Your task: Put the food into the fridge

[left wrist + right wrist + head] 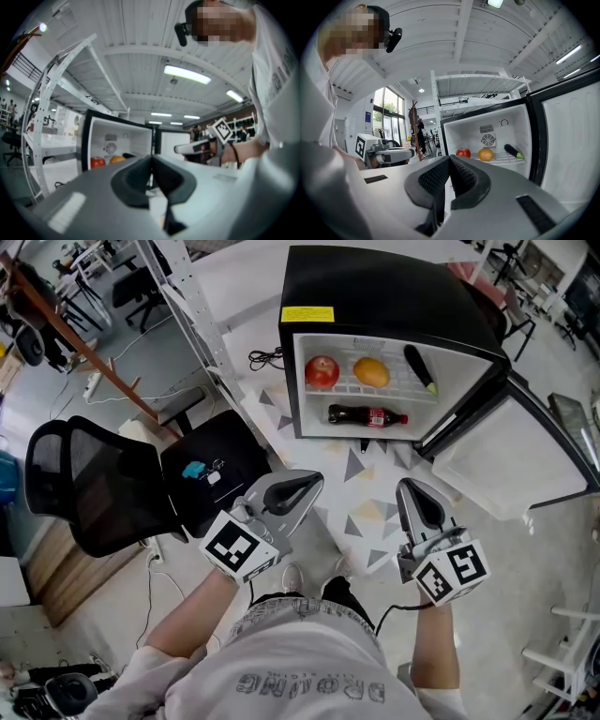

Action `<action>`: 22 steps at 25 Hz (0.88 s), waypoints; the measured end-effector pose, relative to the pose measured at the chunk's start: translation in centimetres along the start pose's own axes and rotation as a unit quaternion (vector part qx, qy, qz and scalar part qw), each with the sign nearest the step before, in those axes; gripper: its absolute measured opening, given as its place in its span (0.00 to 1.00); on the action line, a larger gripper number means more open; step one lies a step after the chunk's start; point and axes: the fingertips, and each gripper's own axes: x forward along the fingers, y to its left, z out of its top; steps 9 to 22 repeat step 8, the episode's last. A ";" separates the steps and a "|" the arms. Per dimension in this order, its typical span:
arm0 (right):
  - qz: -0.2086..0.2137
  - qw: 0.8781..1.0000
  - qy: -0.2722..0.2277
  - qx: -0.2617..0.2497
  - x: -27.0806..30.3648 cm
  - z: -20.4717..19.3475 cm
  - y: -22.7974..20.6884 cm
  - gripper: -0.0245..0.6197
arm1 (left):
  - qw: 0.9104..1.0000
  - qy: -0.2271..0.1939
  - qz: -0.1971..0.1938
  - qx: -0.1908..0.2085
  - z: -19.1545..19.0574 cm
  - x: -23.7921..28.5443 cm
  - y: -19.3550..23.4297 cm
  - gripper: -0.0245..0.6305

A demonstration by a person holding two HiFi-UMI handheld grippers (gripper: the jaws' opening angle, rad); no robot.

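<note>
Here, fridge (384, 277) holds apple (322, 371), orange (371, 372), eggplant (420, 368), cola bottle (367, 415), left tool (314, 482) and right tool (405, 486) closed, empty.

The head view looks steeply down onto the left gripper (313, 483), the right gripper (406, 487) and the open fridge (375, 277) ahead. Each gripper view sits low, looking along its jaws, tilted up, toward the fridge; each also catches the other gripper.

Fridge (394, 287) casing glossy black; its wire shelf (349, 388) white-coated metal; left gripper (313, 483) and right gripper (406, 487) matt grey plastic; office chair (89, 488) back black mesh.
</note>
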 end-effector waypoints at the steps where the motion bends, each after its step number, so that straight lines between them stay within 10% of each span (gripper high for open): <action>1: 0.000 1.000 0.001 -0.001 0.0 0.0 0.0 0.04 | 1.000 -0.001 0.000 0.000 0.0 0.0 0.0 0.05; 22: 0.003 1.000 0.004 -0.003 -0.1 0.2 -0.4 0.04 | 1.000 -0.001 0.001 -0.001 0.1 0.5 -0.2 0.05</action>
